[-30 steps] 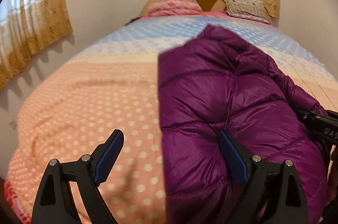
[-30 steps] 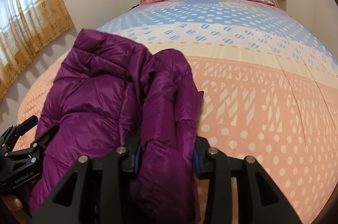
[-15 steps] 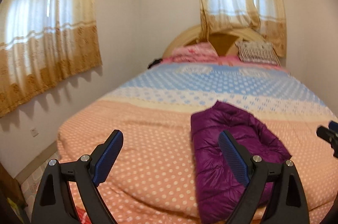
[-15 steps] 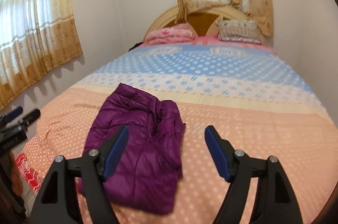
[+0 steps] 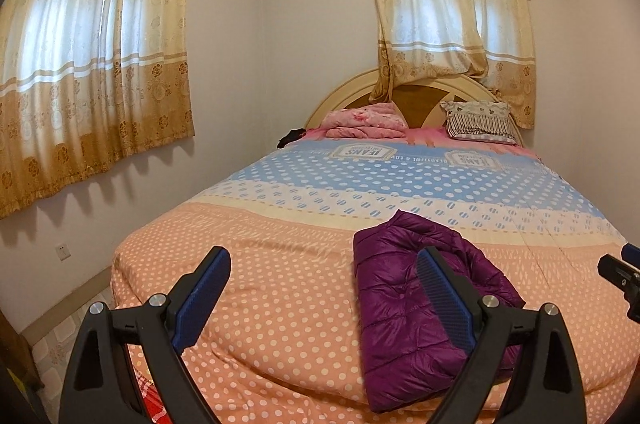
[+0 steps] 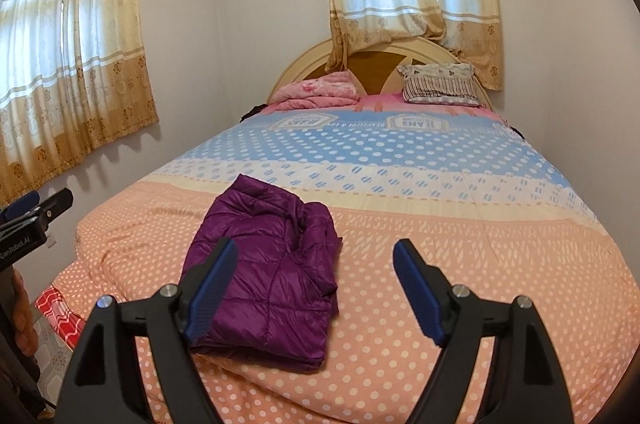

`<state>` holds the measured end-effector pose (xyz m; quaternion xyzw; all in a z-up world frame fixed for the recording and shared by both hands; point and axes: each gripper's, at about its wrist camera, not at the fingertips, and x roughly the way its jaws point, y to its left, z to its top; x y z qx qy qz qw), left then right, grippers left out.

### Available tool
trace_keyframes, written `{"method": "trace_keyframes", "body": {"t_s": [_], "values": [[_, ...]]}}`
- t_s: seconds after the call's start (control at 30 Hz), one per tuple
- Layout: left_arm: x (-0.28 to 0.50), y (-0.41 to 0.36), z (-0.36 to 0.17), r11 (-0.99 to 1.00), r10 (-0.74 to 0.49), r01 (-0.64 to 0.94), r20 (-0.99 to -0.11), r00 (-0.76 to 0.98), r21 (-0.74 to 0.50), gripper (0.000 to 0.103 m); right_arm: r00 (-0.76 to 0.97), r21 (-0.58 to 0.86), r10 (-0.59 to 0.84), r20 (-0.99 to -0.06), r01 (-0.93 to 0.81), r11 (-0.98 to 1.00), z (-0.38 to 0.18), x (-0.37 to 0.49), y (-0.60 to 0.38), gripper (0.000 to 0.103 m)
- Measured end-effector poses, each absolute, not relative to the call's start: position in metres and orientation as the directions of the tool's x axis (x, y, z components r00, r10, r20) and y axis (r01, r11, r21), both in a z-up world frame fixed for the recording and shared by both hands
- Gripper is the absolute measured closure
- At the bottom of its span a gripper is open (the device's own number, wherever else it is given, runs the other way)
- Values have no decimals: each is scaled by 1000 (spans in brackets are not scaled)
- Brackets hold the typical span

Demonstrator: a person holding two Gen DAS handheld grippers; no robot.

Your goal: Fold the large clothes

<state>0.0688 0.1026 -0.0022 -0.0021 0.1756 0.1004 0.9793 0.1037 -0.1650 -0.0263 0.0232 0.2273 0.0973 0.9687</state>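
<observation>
A purple quilted down jacket point(image 5: 404, 288) lies folded into a compact bundle on the orange dotted part of the bed cover point(image 5: 280, 264), near the foot of the bed. It also shows in the right wrist view point(image 6: 272, 264). My left gripper point(image 5: 324, 296) is open and empty, held back from the bed, with the jacket behind its right finger. My right gripper point(image 6: 314, 288) is open and empty, also held back, with the jacket behind its left finger. Neither gripper touches the jacket.
The bed fills the room, with a folded pink blanket point(image 5: 364, 121) and a striped pillow point(image 5: 480, 121) at the headboard. Curtained windows point(image 5: 92, 63) line the left and far walls. A red patterned cloth point(image 6: 56, 308) shows at the bed's near left corner.
My right gripper let go of the jacket and opened. Both grippers pulled back and up from the bed, so the jacket now looks small and lies alone.
</observation>
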Motion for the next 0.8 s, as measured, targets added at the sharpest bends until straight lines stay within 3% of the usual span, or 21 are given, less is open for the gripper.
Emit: {"method": "trace_keyframes", "body": {"t_s": [0.8], "values": [[71, 107, -3, 980, 198, -198, -353, 914, 38, 9, 868, 92, 220, -446, -199, 976, -27, 98, -162, 20]]}}
